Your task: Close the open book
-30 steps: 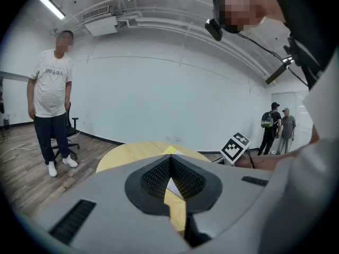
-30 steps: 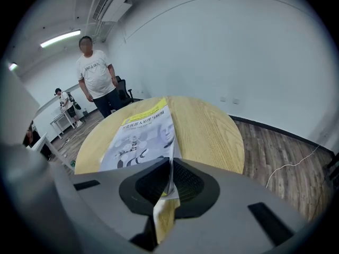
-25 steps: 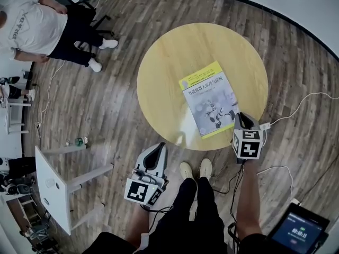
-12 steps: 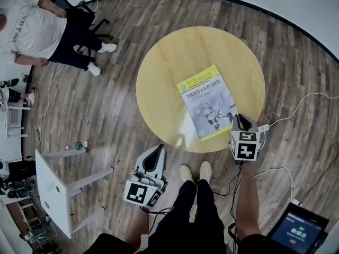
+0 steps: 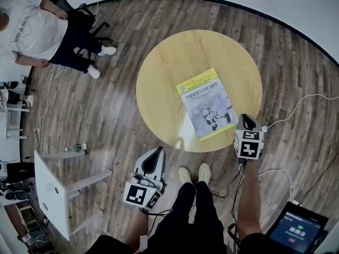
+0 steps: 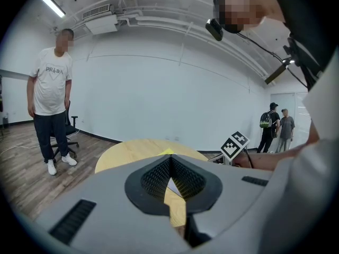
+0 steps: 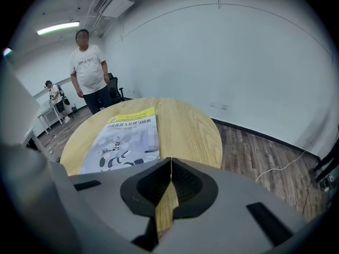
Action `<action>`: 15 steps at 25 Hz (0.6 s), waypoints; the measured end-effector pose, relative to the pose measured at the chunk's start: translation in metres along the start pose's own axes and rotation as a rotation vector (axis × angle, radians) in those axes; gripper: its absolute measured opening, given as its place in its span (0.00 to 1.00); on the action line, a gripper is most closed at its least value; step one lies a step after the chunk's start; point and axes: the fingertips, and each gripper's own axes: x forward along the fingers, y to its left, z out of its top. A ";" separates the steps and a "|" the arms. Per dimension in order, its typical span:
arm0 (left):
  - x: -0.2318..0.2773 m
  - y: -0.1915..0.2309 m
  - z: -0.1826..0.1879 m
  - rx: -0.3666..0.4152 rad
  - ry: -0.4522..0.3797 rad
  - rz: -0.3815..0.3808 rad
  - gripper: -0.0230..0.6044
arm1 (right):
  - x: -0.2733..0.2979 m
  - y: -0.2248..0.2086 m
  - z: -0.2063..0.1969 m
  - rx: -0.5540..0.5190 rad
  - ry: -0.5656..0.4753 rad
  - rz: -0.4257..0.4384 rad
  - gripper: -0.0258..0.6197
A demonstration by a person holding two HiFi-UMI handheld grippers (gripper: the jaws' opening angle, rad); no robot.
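Although the task calls for closing it, the yellow-and-grey paperback book (image 5: 207,103) already lies shut, front cover up, flat on the round pale wooden table (image 5: 169,73). It sits on the side of the table nearer the person, at an angle, with its near corners close to the rim.

The right gripper (image 5: 244,120) hangs at the table edge just beside the book's near right corner. Its own view shows the jaws pressed together with nothing between them, and the book (image 7: 124,136) apart from them, ahead and to the left. The left gripper (image 5: 156,155) is held low, off the table and well apart from the book; its jaws also meet at the tips and carry nothing.

Assessment: the closing appears complete.

Risks:
- A sideways brush from the right gripper could slide the book on the smooth top towards the rim, given how near the corner lies.
- A jaw tip catching the cover's free edge could lift it open again.
- The white cable (image 5: 302,106) trails on the floor near the right arm and could snag.
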 end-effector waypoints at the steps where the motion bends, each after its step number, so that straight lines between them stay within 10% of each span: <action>1: -0.001 0.000 0.000 0.000 0.000 0.001 0.03 | -0.002 0.000 0.000 0.000 -0.002 0.004 0.04; 15: -0.019 -0.006 0.006 -0.003 -0.025 0.011 0.03 | -0.037 0.022 0.022 -0.008 -0.074 0.048 0.04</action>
